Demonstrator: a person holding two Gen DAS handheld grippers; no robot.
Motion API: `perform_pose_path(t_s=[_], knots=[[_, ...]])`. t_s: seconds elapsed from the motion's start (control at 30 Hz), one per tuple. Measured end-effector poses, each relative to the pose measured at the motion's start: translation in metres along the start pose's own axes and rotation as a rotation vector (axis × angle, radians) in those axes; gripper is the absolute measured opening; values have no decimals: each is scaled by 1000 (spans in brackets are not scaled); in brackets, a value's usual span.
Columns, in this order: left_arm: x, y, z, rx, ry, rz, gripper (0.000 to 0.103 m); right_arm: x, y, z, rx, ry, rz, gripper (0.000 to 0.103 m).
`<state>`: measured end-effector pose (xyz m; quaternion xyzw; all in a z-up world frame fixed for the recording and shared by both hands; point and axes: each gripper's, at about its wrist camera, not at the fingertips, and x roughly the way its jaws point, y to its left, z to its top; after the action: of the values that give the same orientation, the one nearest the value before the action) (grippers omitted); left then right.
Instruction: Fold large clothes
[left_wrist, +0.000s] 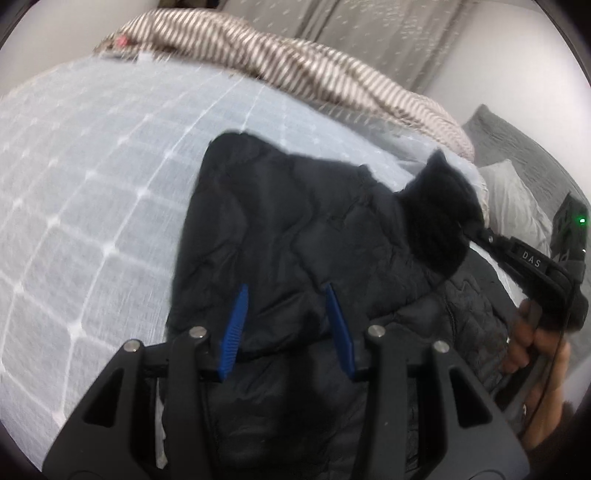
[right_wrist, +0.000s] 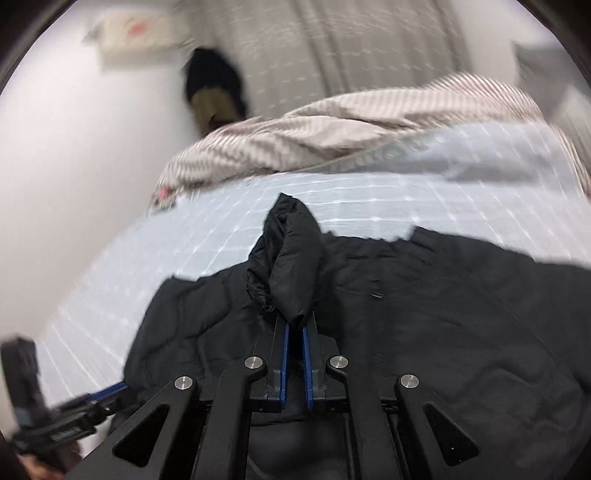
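Note:
A black puffy jacket (left_wrist: 295, 236) lies on a pale blue checked bedsheet (left_wrist: 92, 203). My left gripper (left_wrist: 286, 291) is open above the jacket, its blue pads (left_wrist: 232, 332) apart, holding nothing. My right gripper (right_wrist: 294, 325) is shut on a bunched fold of the jacket (right_wrist: 291, 258), lifted off the rest of the jacket (right_wrist: 443, 332). In the left wrist view the right gripper (left_wrist: 476, 230) shows at the right, gripping a raised jacket corner (left_wrist: 439, 210). In the right wrist view the left gripper (right_wrist: 110, 391) shows at the lower left edge of the jacket.
A striped beige blanket (left_wrist: 295, 70) is heaped along the far side of the bed, also in the right wrist view (right_wrist: 332, 125). Grey pillows (left_wrist: 517, 177) lie at the right. A curtain (right_wrist: 351, 44) and white wall stand behind. The sheet (right_wrist: 369, 192) lies bare beyond the jacket.

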<state>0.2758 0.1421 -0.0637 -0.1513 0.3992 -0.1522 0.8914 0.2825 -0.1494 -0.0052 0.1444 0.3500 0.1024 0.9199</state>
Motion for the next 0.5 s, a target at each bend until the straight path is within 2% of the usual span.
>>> perform_pose_path(t_s=[0.1, 0.2, 0.33, 0.5], knots=[[3, 0, 1, -13, -14, -22, 45, -4, -41, -6, 157, 52, 41, 6], [14, -1, -2, -17, 23, -1, 45, -7, -68, -19, 249, 94, 36, 6], [26, -3, -8, 4, 81, 54, 45, -4, -99, -37, 332, 157, 18, 7], [16, -3, -5, -12, 62, 37, 45, -26, -111, -49, 370, 152, 49, 6]])
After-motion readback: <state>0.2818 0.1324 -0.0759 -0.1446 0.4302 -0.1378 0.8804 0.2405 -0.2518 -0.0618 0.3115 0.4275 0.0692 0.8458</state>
